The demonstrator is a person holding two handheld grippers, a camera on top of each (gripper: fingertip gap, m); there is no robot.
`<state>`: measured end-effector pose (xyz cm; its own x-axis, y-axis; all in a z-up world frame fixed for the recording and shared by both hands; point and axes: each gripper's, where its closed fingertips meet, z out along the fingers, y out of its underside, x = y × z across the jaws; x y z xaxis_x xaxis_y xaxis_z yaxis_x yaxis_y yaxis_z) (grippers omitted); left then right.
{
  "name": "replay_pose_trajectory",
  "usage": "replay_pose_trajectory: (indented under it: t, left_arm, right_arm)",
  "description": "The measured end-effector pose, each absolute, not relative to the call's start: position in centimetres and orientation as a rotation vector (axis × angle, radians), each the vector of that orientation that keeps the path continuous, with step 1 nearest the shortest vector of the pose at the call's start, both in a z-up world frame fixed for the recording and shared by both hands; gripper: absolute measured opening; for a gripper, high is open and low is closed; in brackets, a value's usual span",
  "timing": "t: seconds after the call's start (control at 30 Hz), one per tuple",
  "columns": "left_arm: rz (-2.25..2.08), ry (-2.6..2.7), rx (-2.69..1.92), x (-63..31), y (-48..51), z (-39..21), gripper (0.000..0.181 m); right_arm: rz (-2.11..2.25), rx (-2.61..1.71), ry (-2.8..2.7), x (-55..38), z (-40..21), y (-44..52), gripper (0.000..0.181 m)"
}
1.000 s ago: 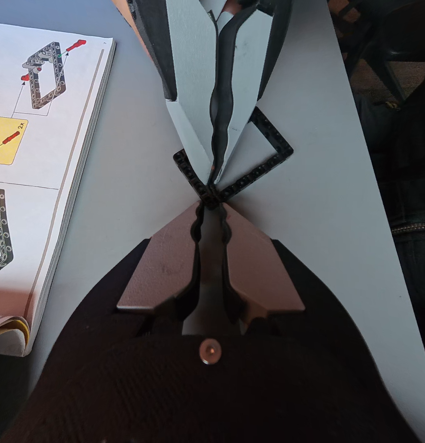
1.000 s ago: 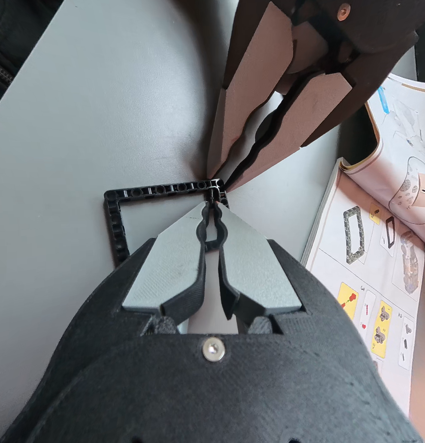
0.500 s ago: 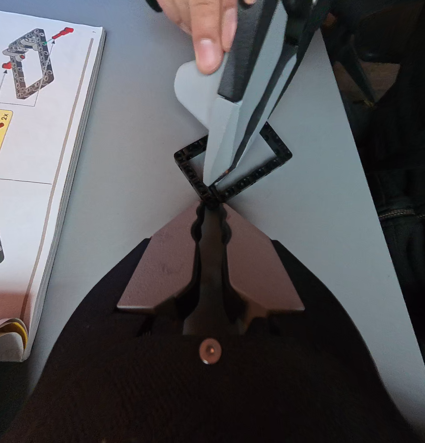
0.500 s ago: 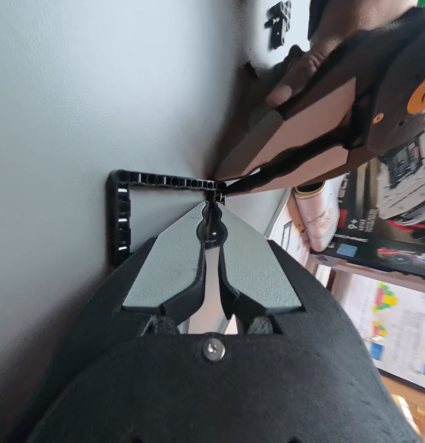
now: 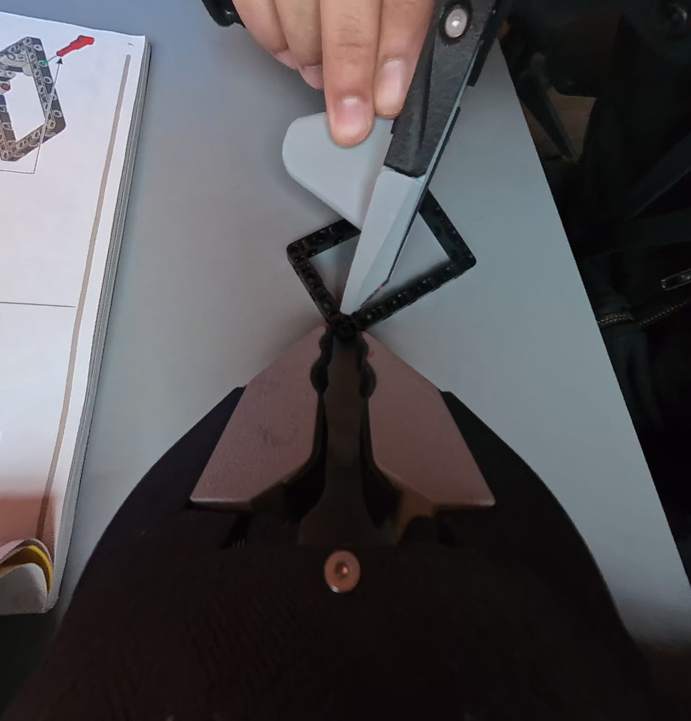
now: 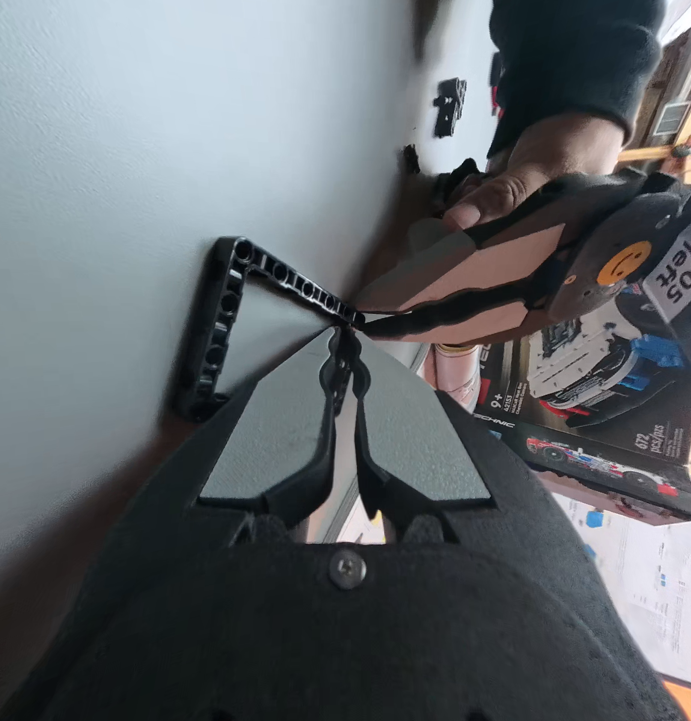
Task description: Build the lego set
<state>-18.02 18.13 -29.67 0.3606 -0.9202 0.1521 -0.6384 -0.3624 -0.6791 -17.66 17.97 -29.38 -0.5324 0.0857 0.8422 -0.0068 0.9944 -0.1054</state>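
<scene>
A black rectangular lego frame (image 5: 451, 263) lies on the grey table (image 5: 219, 156). My left gripper (image 5: 342, 331), with brown fingers, is shut on the frame's near corner. My right gripper (image 5: 369, 300), with grey fingers, comes in from the far side, rolled onto its side, its tips at that same corner. A speck of a small red pin (image 5: 381, 286) shows between its closed fingers. In the right wrist view the frame (image 6: 229, 304) stretches left of my right gripper (image 6: 342, 333), and the left gripper (image 6: 361, 316) pinches the corner from the right.
The open instruction booklet (image 5: 43, 273) lies left of the frame. The lego box (image 6: 589, 409) stands behind the left gripper. Loose black pieces (image 6: 449, 107) lie farther along the table. The table edge (image 5: 570, 312) runs close on the right. A hand (image 5: 348, 58) holds the right gripper. Only a small space, under 4 cm, lies between the two pairs of fingers.
The right gripper has rolled onto its side, its tips staying at the frame's corner. The left gripper has kept its hold on the corner.
</scene>
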Motion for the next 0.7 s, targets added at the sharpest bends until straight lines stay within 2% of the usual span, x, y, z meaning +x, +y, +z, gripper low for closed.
replay_pose_trajectory:
  t: [0.5, 0.63, 0.7]
  left_arm:
    - [-0.722, 1.312, -2.123, -17.9, 18.3, -29.6, 0.009]
    - [-0.714, 1.289, -2.134, -18.0, 18.4, -29.6, 0.009]
    - [-0.703, 1.276, -2.138, -18.2, 18.4, -29.6, 0.009]
  right_arm:
    - [0.449, -0.237, -2.182, -17.6, -29.3, 18.0, 0.000]
    - [0.601, -0.353, -2.198, -17.3, -28.4, 18.4, 0.025]
    - [0.702, -0.449, -2.198, -16.9, -27.5, 18.9, 0.027]
